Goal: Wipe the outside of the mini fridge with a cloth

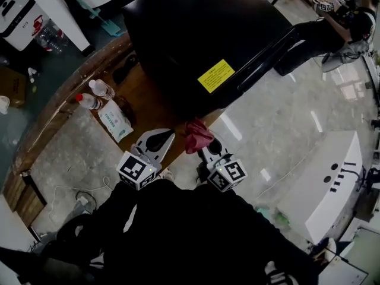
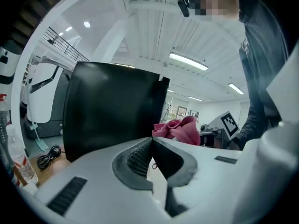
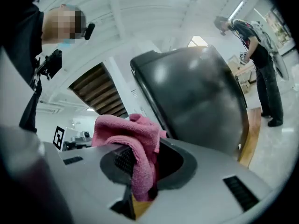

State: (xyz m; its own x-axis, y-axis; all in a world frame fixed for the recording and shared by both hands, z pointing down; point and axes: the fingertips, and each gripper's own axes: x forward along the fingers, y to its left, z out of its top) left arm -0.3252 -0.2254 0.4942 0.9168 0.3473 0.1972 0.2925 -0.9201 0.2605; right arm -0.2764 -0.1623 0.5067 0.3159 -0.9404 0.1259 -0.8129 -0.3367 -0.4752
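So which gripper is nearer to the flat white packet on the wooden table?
Left. The left gripper is just right of the flat white packet; the right gripper, holding the pink cloth, is farther right.

Glossy smooth mini fridge [image 1: 196,34], fuzzy cloth [image 1: 197,136], matt wood tabletop [image 1: 147,103].

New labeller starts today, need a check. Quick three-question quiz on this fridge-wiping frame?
1. True or false: the left hand-held gripper holds the pink cloth.
2. What colour is the sticker on the mini fridge? A red, B yellow, C blue.
3. How many bottles are on the wooden table beside the fridge?

Key: 1 false, the right hand-held gripper is shut on it and the left is shut on nothing; 2 B; 3 two.
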